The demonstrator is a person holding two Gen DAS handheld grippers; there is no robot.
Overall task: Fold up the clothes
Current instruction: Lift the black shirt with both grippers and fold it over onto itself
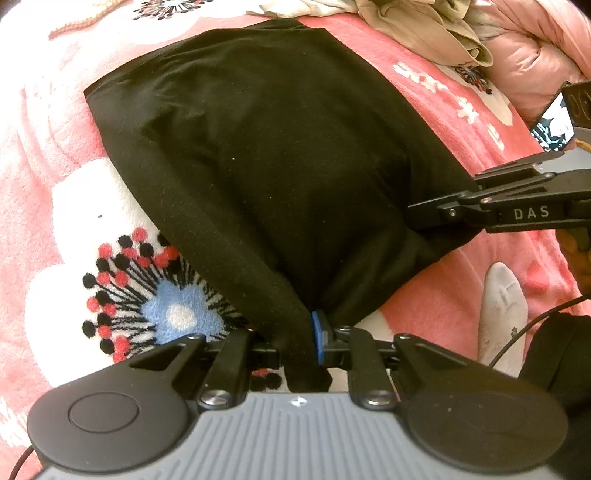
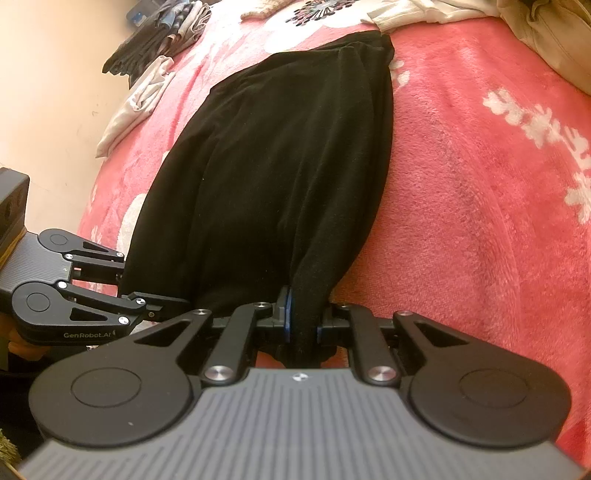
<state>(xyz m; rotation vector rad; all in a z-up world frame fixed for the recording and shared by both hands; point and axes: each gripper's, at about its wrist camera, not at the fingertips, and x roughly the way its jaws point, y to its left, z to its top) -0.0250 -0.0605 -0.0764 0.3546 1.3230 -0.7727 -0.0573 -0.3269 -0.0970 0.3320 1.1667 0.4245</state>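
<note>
The black garment [image 1: 266, 158] lay lengthwise on the bed's pink fleece blanket [image 1: 461, 295], already narrowed into a long panel, so the side folds looked done and the end-to-end fold was probably still to come. The left gripper [image 1: 306, 343] was clamped on one near corner, the cloth bunched between its blue-padded fingers, and the right gripper [image 2: 303, 321] pinched the other near corner the same way. The fabric looked like a soft, matte knit, limp and drawn into a few creases toward each grip. The blanket was plush, printed with white blossoms and a blue-centred flower [image 1: 173, 310]. Unfolded pale clothes [image 1: 432, 33] lay heaped at the far edge, seemingly awaiting their turn.
</note>
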